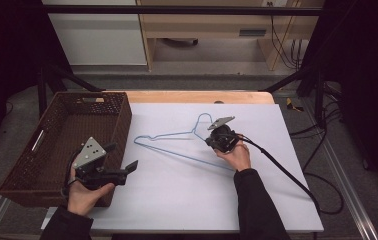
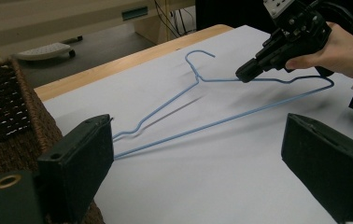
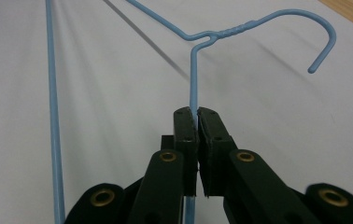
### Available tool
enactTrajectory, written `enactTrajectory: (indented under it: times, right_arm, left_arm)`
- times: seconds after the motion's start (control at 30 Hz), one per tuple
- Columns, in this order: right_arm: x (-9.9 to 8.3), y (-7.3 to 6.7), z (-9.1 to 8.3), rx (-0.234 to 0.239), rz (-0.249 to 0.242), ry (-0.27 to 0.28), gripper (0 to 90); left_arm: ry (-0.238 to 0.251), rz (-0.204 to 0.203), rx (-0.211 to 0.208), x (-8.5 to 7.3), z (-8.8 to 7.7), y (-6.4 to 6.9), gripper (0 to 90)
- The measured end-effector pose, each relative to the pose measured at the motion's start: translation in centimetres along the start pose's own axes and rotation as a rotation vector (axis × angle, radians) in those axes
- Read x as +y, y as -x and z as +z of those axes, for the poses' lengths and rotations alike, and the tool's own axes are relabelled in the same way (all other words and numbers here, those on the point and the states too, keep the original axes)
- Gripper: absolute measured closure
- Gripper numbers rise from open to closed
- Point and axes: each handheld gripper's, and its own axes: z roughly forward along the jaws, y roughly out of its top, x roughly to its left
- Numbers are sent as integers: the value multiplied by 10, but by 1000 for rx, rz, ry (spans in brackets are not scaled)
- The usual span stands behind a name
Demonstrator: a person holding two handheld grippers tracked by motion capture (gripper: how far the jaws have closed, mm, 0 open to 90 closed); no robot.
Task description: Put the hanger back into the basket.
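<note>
Grip is firm: my right gripper [image 3: 197, 116] pinches the hanger [image 3: 191, 74] wire at frame centre; I'd lift slowly, left gripper [image 2: 198, 154] gaping.

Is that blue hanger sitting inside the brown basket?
No, the blue hanger lies on the white sheet beside the basket, pinched by the right gripper.

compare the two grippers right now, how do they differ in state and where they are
The right gripper is shut on the blue wire hanger, clamping the sloping arm near its neck; the left gripper is open with nothing between its jaws. The right gripper sits over the middle of the white sheet, while the left gripper hovers beside the brown wicker basket at the sheet's left edge. Both are black, hand-held, and carry a grey plate on top.
</note>
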Motion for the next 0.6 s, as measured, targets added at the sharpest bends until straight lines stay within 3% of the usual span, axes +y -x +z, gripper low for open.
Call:
enactTrajectory:
  times: [0.6]
  right_arm:
    - [2,-3,-14,-2,-37,30,878]
  left_arm:
    - [-7,-4,-4,0,2,2,91]
